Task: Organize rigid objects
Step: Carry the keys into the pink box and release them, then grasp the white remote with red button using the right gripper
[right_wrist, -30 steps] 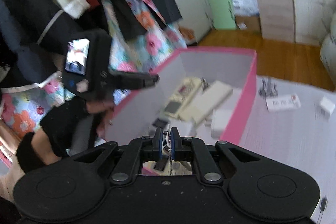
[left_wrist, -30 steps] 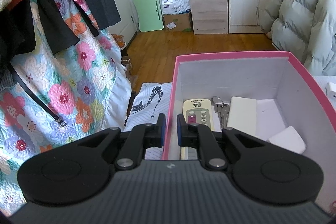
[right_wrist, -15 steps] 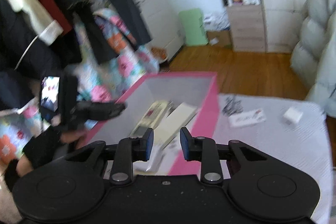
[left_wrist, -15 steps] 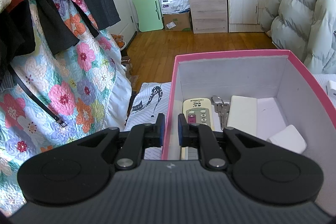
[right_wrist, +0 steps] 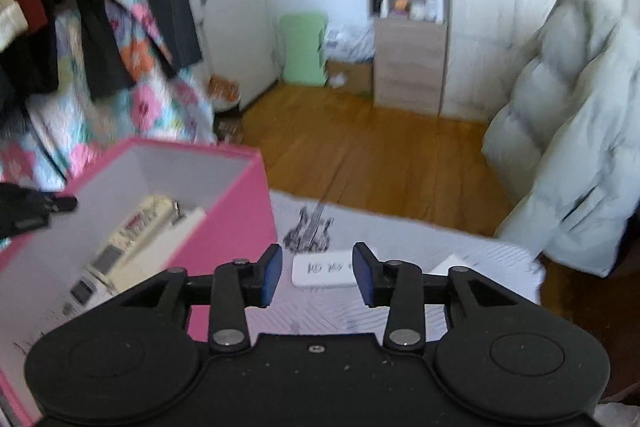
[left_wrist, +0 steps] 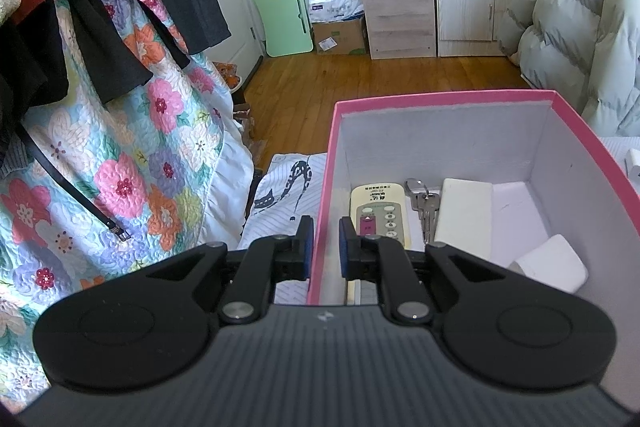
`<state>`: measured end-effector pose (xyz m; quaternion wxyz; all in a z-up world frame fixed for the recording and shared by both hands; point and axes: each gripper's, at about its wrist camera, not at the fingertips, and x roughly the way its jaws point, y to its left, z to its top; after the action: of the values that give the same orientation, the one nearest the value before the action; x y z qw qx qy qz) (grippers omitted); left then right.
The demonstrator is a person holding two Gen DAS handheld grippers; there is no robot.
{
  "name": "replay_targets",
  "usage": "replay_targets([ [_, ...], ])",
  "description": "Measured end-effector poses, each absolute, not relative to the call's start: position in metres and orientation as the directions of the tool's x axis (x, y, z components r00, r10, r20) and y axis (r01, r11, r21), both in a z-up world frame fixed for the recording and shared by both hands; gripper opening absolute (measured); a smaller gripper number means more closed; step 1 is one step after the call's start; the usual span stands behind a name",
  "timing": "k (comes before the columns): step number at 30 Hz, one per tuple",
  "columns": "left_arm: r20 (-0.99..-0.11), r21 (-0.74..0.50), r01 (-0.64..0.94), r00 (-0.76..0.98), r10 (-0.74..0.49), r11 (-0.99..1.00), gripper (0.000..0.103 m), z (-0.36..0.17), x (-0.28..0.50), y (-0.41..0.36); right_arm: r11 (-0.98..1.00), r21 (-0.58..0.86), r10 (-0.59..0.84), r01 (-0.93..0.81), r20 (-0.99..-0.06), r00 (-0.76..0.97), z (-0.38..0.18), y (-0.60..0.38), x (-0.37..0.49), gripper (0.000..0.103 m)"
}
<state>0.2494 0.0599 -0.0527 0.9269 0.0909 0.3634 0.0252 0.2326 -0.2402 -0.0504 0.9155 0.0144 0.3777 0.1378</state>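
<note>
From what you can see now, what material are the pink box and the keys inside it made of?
The pink box looks like cardboard: matte pink outside, plain grey-white inside, thin straight walls with a raw-looking edge. The keys seem to be metal, silvery with a slight shine, on a ring.

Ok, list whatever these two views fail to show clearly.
- Left wrist view: the left tool body hides the pink box near end and the remote control lower half.
- Right wrist view: motion blur; print on the white flat box unreadable.
- Right wrist view: the small white item is largely behind the right tool.
</note>
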Motion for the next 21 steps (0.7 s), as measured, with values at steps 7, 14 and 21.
replay_targets([
  [7,-0.678,0.194,0.023,0.726,0.117,0.981,0.012,-0.054,0.252,0.06,0.959,0.223,0.283,-0.174,-0.785,0.552,-0.105,-0.24,0.28,0.062],
  [14,-0.68,0.198,0.027,0.724,0.118,0.98,0.012,-0.054,0.252,0.059,0.951,0.295,0.297,-0.095,-0.776,0.557,-0.121,-0.238,0.295,0.067],
  [21,-0.68,0.198,0.029,0.724,0.116,0.98,0.012,-0.054,0.252,0.058,0.975,0.216,0.207,-0.052,-0.802,0.56,-0.13,-0.23,0.314,0.072],
])
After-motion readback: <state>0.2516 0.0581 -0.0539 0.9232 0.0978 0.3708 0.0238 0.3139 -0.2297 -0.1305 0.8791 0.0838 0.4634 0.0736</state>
